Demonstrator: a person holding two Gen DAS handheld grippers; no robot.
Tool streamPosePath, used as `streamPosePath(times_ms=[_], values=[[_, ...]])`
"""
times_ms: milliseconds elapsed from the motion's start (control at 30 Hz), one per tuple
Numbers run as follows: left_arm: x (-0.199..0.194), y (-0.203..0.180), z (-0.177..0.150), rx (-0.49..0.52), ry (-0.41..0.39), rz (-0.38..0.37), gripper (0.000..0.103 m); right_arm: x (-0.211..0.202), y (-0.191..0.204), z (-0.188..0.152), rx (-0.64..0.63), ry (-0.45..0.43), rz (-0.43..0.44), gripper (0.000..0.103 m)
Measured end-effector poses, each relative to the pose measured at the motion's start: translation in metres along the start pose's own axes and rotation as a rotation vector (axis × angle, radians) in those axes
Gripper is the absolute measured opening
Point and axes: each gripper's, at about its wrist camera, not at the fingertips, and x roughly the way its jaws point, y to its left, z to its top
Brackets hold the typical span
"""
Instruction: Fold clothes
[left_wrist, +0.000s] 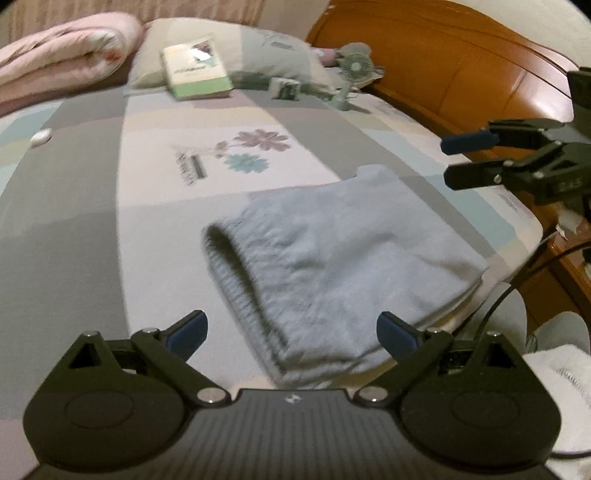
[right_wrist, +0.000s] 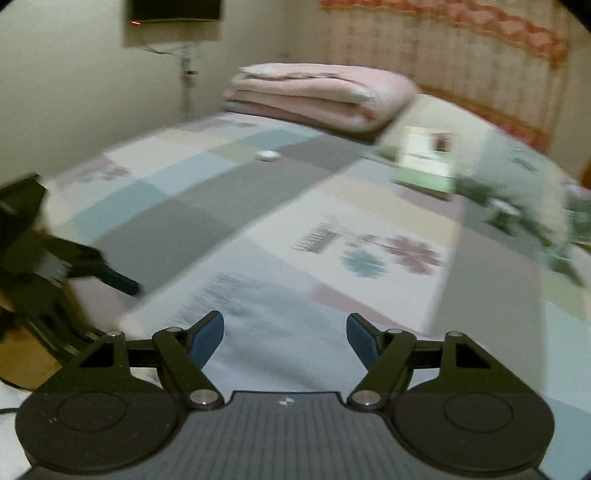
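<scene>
A light grey-blue garment (left_wrist: 332, 258) lies folded on the patchwork bedspread (left_wrist: 110, 206), its ribbed waistband (left_wrist: 236, 273) facing left. My left gripper (left_wrist: 291, 332) is open and empty, just above the garment's near corner. My right gripper (left_wrist: 448, 158) shows at the right edge of the left wrist view, open, above the bed's right side. In the right wrist view the right gripper (right_wrist: 284, 332) is open and empty over the blurred garment (right_wrist: 266, 325), and the left gripper (right_wrist: 118, 280) shows at the left.
A folded pink quilt (left_wrist: 55, 62), a pillow (left_wrist: 229, 48) with a book (left_wrist: 195, 70) on it, a small box (left_wrist: 284, 88) and a small green fan (left_wrist: 354, 70) lie at the head of the bed. A wooden headboard (left_wrist: 443, 62) runs along the right. A small white object (left_wrist: 40, 137) lies at the left. Cables (left_wrist: 517, 280) hang at the bed's right edge.
</scene>
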Motion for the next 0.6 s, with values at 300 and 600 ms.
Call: streamPosePath(times_ms=[300, 600], values=[[0.064, -0.032, 0.053, 0.093, -0.022, -0.149, 0.098, 0.005, -0.080, -0.078, 0.289, 0.126, -0.060, 0.078], [0.107, -0.017, 0.046, 0.010, 0.125, -0.110, 0.098, 0.003, -0.118, -0.148, 0.489, 0.170, -0.202, 0.078]])
